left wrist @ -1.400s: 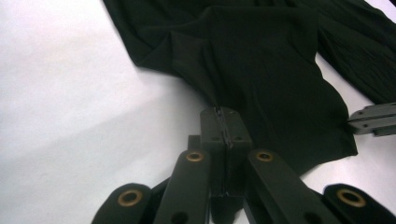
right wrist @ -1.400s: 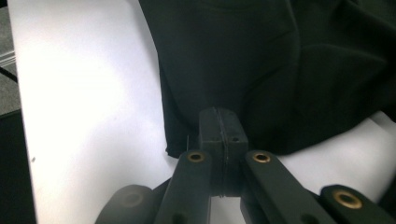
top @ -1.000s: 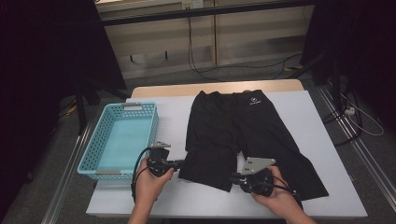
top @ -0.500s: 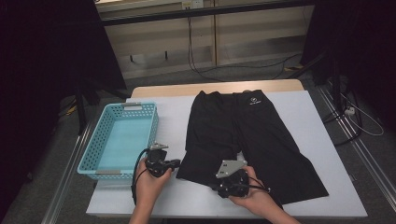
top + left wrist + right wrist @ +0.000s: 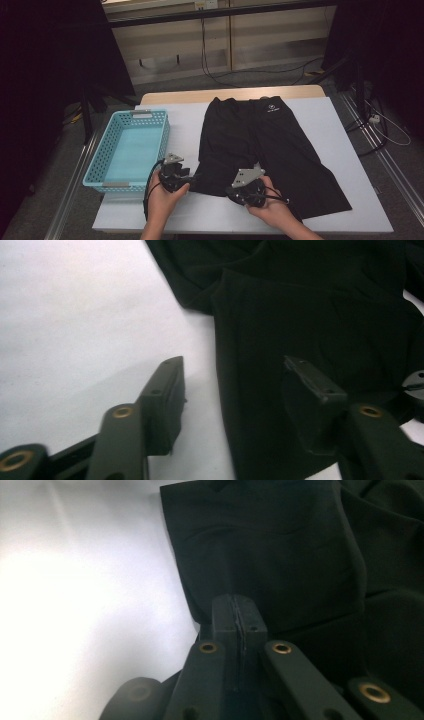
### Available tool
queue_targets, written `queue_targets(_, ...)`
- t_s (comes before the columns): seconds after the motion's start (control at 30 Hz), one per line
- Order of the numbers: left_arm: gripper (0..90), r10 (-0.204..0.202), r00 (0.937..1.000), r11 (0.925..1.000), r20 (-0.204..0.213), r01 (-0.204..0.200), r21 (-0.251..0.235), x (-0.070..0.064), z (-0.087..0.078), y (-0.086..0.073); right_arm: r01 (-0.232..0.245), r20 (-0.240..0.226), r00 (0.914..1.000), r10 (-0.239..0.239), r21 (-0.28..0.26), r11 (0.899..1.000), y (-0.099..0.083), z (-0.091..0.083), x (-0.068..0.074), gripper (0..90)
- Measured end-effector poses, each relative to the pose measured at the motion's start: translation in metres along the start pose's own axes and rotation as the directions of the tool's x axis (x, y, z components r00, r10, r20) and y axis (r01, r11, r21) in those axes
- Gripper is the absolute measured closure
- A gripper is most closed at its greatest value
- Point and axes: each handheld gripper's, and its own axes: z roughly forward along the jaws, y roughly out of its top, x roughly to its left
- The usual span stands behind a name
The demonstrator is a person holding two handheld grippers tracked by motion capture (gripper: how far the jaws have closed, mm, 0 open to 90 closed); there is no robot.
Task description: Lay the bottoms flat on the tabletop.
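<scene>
A person works a pair of black shorts (image 5: 260, 145) spread flat on a white-covered desk (image 5: 330, 125), waistband toward the far edge and both legs running back toward the near one. The right claw (image 5: 235, 189) sits at the hem of the leg on the person's left; in the right gripper view its jaws are pressed together, apparently pinching the dark hem, though black on black makes the bite hard to confirm. The left claw (image 5: 192, 176) hovers at the same leg's outer edge, its jaws standing apart with one over bare desk and one over cloth in the left gripper view. A light blue perforated plastic basket (image 5: 102, 167) stands just beside the shorts at the desk's left side.

The risk from here is a shallow grip: the thin, smooth fabric could slip out of the right claw once lifted, or the left claw could close on the top layer alone and drag the leg into a bunch. The cloth looks matte, soft and limp, creasing in low folds near the hem, with a small white logo (image 5: 271, 106) at the waistband.
</scene>
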Motion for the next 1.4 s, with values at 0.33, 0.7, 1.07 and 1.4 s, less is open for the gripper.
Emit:
queue_targets(0.33,65.2,-0.001,0.9983,0.9999,0.059,0.0,0.014,-0.006,0.014,0.008,-0.009,-0.048,0.9988,0.011,0.031,0.999,-0.009,-0.016,0.0,90.0)
queue_targets(0.7,90.0,-0.019,0.9992,0.9974,0.035,0.016,0.07,-0.012,0.015,0.01,0.01,-0.026,0.9996,-0.009,0.034,0.999,-0.009,-0.019,0.0,90.0)
queue_targets(1.07,90.0,-0.058,0.9982,0.9982,0.014,0.057,0.017,-0.005,-0.021,0.009,-0.024,-0.101,0.9946,0.022,-0.015,1.0,0.0,-0.022,-0.005,90.0)
queue_targets(1.4,89.9,-0.036,0.9987,0.9984,-0.037,0.037,0.043,0.001,0.006,0.002,0.049,-0.031,0.9982,-0.05,-0.04,0.998,0.009,-0.003,0.006,64.5)
